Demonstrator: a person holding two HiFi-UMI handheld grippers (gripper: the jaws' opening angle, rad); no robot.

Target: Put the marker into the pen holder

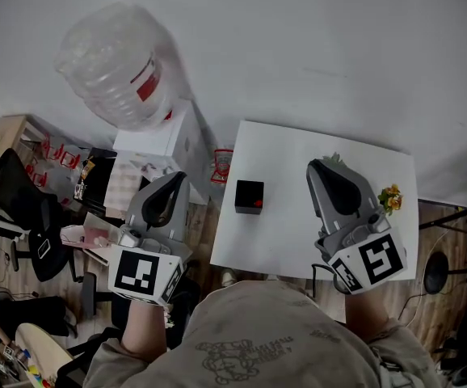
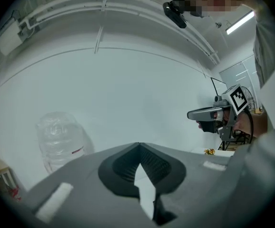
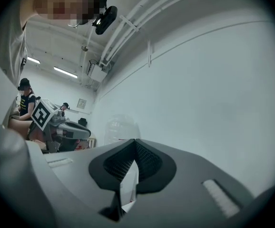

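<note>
Black and cube-shaped, a small box point(image 1: 249, 196) with a red spot is seen on the white square table point(image 1: 298, 225) in the head view. No marker is surely made out, so the wrong thing may be grasped.

In the left gripper view, the left gripper point(image 2: 139, 146) is seen with jaws pressed together, empty.

In the right gripper view, the right gripper point(image 3: 135, 141) is likewise closed on nothing.
</note>
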